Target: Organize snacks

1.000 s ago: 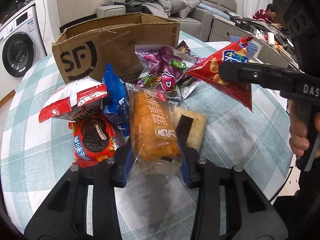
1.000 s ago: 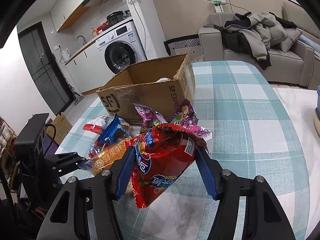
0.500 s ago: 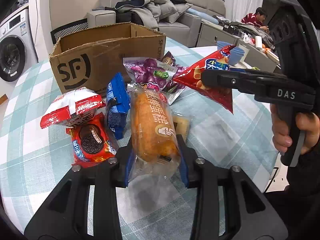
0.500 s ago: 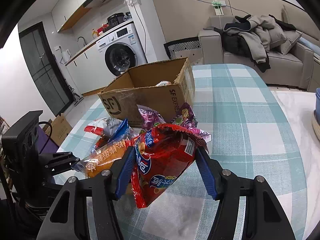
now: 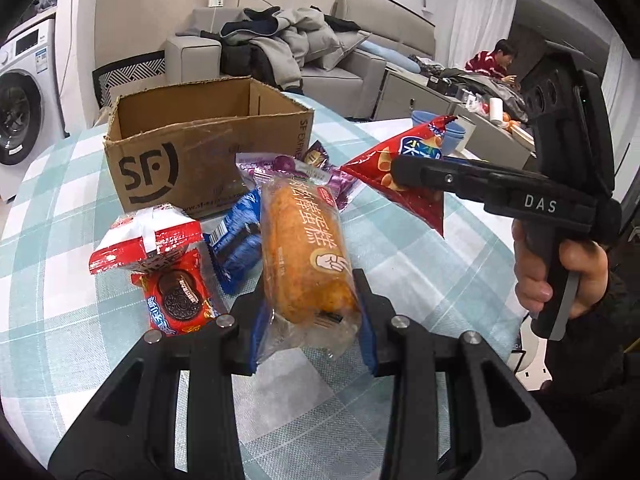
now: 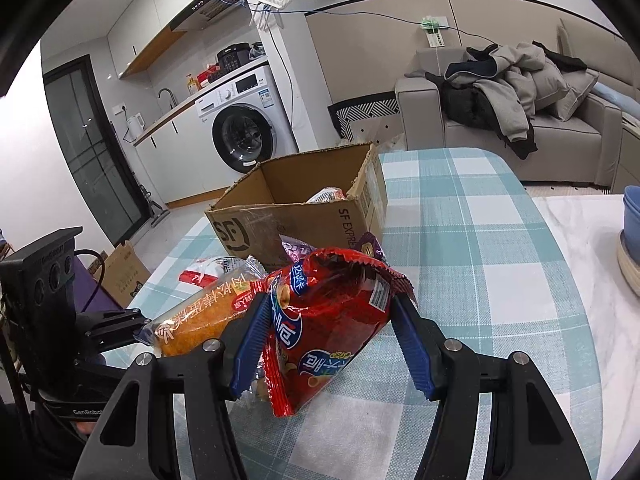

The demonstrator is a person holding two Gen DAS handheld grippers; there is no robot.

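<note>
Left claw (image 5: 312, 322): clamped on the near end of a clear-wrapped orange cake roll (image 5: 306, 248); the roll is held clear of the surface, pointing toward the box.
Right claw (image 6: 330, 340): closed on a red chip bag (image 6: 328, 320), blue pads (image 6: 250, 344) pressed against both sides; the bag is lifted above the surface.
Surface (image 5: 52, 216): covered by a teal-and-white checked cloth; the loose snacks are grouped just in front of the box.
Cardboard box (image 5: 188, 160): open-topped, printed with an SF logo, set at the far side of the snack group.
Left view only: a red Oreo packet (image 5: 178, 300), a red-and-white packet (image 5: 146, 242) resting partly on it, a blue packet (image 5: 236, 242) beside the roll, and a purple packet (image 5: 288, 170) against the box wall are seen. The right hand (image 5: 560, 276) is seen wrapped around the claw's handle, with the chip bag (image 5: 404, 172) held from the side. A seated person in red (image 5: 490, 64) is visible far behind.
Right view only: the box interior is visible, with one wrapped snack (image 6: 326, 195) already lying inside. The roll (image 6: 208, 316) is seen from the side, sticking out of the left claw's black body at lower left. A washing machine (image 6: 244, 120) and kitchen counter are seen behind.
Both views: a grey sofa (image 6: 560, 128) piled with jackets is seen beyond the surface.
</note>
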